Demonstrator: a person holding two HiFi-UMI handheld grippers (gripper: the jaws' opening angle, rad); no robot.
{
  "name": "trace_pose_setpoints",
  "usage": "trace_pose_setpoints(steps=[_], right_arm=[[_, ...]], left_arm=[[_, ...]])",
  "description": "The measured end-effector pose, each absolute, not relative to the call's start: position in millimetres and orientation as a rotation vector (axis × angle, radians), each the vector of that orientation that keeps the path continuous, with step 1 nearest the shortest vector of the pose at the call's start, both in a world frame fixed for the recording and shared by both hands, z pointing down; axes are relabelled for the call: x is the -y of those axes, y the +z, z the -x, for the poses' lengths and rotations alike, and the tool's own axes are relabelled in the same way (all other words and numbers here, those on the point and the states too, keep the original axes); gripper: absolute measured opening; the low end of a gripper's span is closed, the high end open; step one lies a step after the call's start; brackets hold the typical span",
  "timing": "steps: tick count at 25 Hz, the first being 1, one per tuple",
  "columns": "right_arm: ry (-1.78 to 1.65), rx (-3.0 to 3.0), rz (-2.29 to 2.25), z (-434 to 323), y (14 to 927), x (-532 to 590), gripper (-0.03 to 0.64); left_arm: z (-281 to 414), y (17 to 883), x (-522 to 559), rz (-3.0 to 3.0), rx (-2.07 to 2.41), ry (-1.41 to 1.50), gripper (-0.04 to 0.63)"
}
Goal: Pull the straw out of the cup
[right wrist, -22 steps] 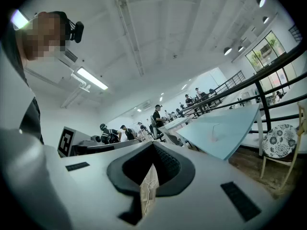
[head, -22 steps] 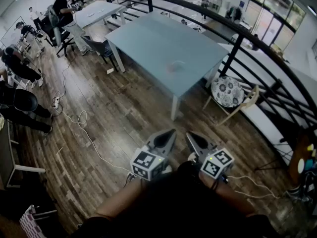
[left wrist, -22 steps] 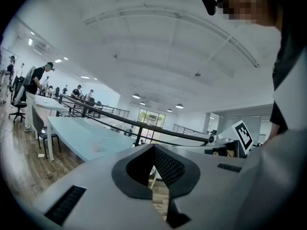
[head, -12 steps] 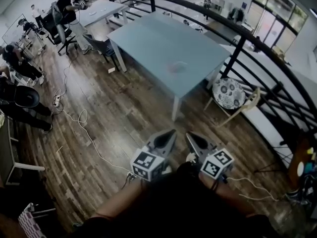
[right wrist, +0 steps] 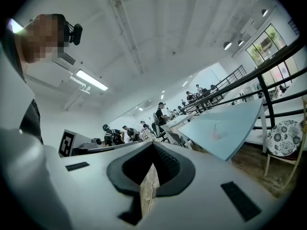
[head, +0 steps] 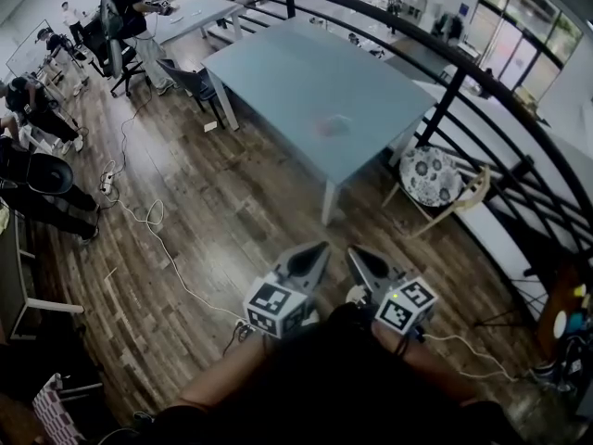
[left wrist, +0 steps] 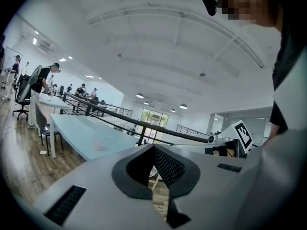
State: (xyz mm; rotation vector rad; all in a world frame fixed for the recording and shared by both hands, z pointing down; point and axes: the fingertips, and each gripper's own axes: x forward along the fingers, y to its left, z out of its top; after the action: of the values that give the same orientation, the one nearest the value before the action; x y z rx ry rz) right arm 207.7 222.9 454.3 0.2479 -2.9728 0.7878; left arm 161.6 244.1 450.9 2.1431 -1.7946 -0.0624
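A small clear cup [head: 331,126] with a straw stands on the pale blue table [head: 278,72], far ahead of me. In the left gripper view the cup [left wrist: 98,145] is a faint pinkish spot with its thin straw [left wrist: 106,138] leaning right. The right gripper view shows the cup [right wrist: 216,135] on the table's near part. My left gripper [head: 320,246] and right gripper [head: 354,251] are held close to the body, side by side over the wooden floor. Both point toward the table. The left gripper [left wrist: 154,147] and right gripper [right wrist: 153,145] have tips that meet, with nothing between them.
A black railing [head: 445,91] runs behind the table. A chair with a flowered cushion [head: 426,172] stands at the table's right end. Cables [head: 153,225] trail across the wooden floor. People and office chairs [head: 116,26] are at the far left.
Both grippers have stayed where they were, and the cup has not moved. Only the people at the far left have shifted a little.
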Motion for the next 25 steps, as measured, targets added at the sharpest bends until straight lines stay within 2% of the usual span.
trace_pose_setpoints(steps=[18,25], right_arm=[[0.872,2.976,-0.1,-205,457,-112,0.009],[0.866,2.975,-0.086,-226,456,-55,0.009]], left_arm=[[-170,452,-134,-2.093,1.84,-0.056,0.011],[-190,454,-77,-2.074,1.842,-0.074,0.011]])
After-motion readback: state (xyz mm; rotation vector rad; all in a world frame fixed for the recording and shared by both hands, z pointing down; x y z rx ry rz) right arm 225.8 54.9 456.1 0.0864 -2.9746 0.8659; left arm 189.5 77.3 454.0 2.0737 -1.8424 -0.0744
